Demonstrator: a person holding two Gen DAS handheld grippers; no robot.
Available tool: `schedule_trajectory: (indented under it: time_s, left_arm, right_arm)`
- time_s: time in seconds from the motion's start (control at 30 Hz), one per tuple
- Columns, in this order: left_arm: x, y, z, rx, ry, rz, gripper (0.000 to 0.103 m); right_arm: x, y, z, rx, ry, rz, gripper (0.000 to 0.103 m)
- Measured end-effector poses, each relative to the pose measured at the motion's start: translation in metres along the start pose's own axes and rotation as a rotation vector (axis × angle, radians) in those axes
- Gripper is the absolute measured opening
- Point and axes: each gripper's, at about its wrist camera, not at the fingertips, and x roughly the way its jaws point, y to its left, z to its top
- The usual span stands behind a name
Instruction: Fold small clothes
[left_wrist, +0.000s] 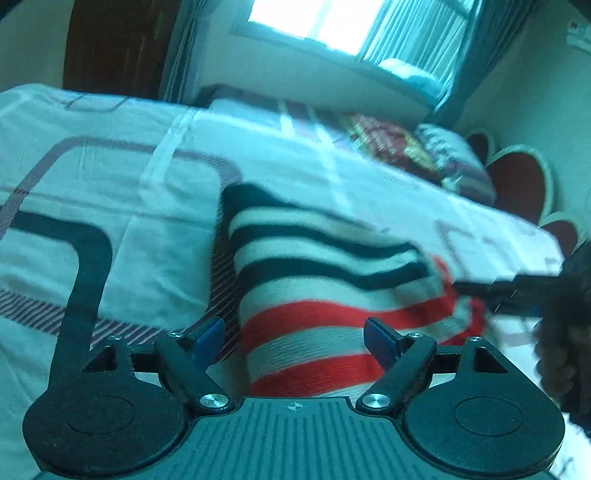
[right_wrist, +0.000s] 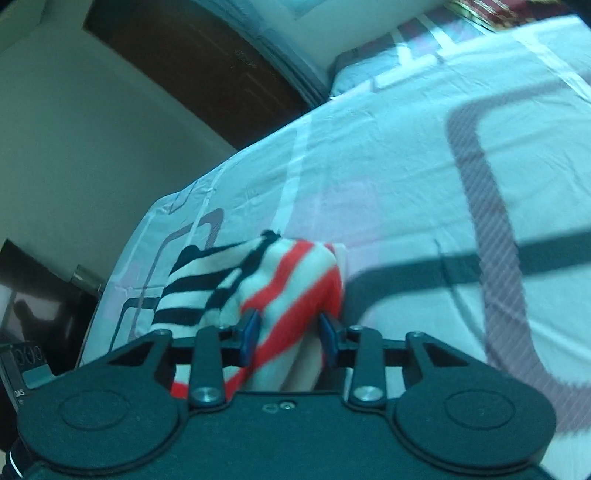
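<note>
A small knitted garment (left_wrist: 314, 258) with dark, white and red stripes lies on the bed sheet (left_wrist: 147, 177). My left gripper (left_wrist: 294, 341) hovers just over its near end. The blue pads stand wide apart on either side of the cloth without pressing it. In the left wrist view my right gripper (left_wrist: 461, 288) comes in from the right edge onto the garment's red-striped side. In the right wrist view, the right gripper (right_wrist: 290, 336) is shut on a bunched, lifted part of the garment (right_wrist: 288, 280), and fabric fills the gap between its pads.
The patterned white sheet (right_wrist: 406, 166) covers a wide bed. A pillow (left_wrist: 454, 158) and a red patterned quilt (left_wrist: 388, 140) lie at its far end by a red headboard (left_wrist: 517, 184). Beyond the bed's edge stands a dark door (right_wrist: 203, 55). A hand (left_wrist: 557, 365) holds the right gripper.
</note>
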Motion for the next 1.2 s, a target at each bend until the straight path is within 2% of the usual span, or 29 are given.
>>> schedule_trajectory:
  time_s: [0.03,0.1,0.13,0.23,0.33,0.4,0.43,0.5,0.57,0.63,0.7,0.77,0.8,0.87,0.9,0.93,1.0,1.07,1.1,1.13,1.17,1.2]
  left_arm:
    - [0.003,0.002,-0.003,-0.005,0.006,-0.002,0.082]
    - [0.004,0.008,-0.008,-0.035,-0.004,-0.017,0.082]
    - [0.003,0.011,-0.011,-0.048,-0.015,-0.021,0.082]
    - [-0.004,0.014,-0.02,-0.065,-0.053,-0.011,0.082]
    - [-0.002,0.017,-0.026,-0.1,-0.057,-0.014,0.082]
    - [0.001,0.017,-0.028,-0.113,-0.056,-0.016,0.083]
    - [0.003,0.017,-0.028,-0.114,-0.057,-0.009,0.085]
    - [0.001,0.016,-0.029,-0.113,-0.061,0.013,0.09]
    - [-0.004,0.012,-0.029,-0.105,-0.059,0.037,0.09]
    - [-0.017,-0.001,-0.03,-0.071,-0.065,0.089,0.09]
    - [-0.035,-0.014,-0.038,-0.044,-0.104,0.083,0.092]
    - [-0.036,-0.023,-0.05,-0.02,-0.072,0.09,0.096]
    - [-0.029,-0.025,-0.058,0.004,-0.029,0.125,0.099]
    - [-0.031,-0.017,-0.07,-0.048,-0.05,0.092,0.1]
    - [-0.036,-0.013,-0.072,-0.09,-0.04,0.087,0.1]
    - [-0.044,-0.015,-0.074,-0.106,-0.045,0.091,0.1]
    - [-0.065,-0.027,-0.08,-0.042,-0.095,0.102,0.1]
    - [-0.071,-0.034,-0.091,-0.002,-0.091,0.109,0.1]
    - [-0.067,-0.033,-0.095,0.014,-0.068,0.14,0.1]
    - [-0.061,-0.03,-0.1,0.026,-0.036,0.182,0.1]
    - [-0.06,-0.023,-0.105,0.014,-0.029,0.172,0.101]
    - [-0.063,-0.018,-0.109,-0.018,-0.031,0.153,0.101]
  right_arm:
    - [0.004,0.004,0.003,-0.035,-0.01,0.004,0.032]
    - [0.008,0.015,0.003,-0.131,-0.031,0.015,0.015]
    - [0.006,0.021,0.003,-0.189,-0.06,0.024,0.013]
    - [-0.006,0.027,0.007,-0.26,-0.097,0.089,0.012]
    - [0.018,0.014,0.007,-0.257,-0.032,-0.018,0.012]
    - [0.026,0.001,0.003,-0.219,-0.011,-0.014,0.011]
    - [0.024,-0.004,0.004,-0.191,-0.014,0.0,0.012]
    - [0.017,-0.004,0.006,-0.17,-0.016,-0.007,0.023]
    - [0.001,0.006,0.004,-0.202,-0.018,-0.037,0.029]
    - [-0.014,0.017,-0.008,-0.239,-0.024,-0.025,0.03]
    - [-0.022,0.03,-0.028,-0.291,0.019,-0.026,0.036]
    - [-0.019,0.041,-0.054,-0.392,0.062,-0.102,0.037]
    - [-0.016,0.042,-0.064,-0.423,0.058,-0.157,0.043]
    - [-0.024,0.041,-0.067,-0.355,0.024,-0.231,0.054]
    - [-0.035,0.046,-0.069,-0.311,0.0,-0.242,0.046]
    - [-0.049,0.057,-0.074,-0.329,-0.051,-0.236,0.041]
    - [-0.068,0.079,-0.094,-0.43,-0.107,-0.218,0.044]
    - [-0.058,0.083,-0.11,-0.471,-0.039,-0.271,0.042]
    - [-0.044,0.078,-0.114,-0.467,0.007,-0.331,0.044]
    - [-0.036,0.07,-0.117,-0.449,0.023,-0.338,0.046]
    - [-0.036,0.061,-0.12,-0.412,-0.003,-0.322,0.053]
    - [-0.038,0.056,-0.121,-0.349,-0.013,-0.315,0.057]
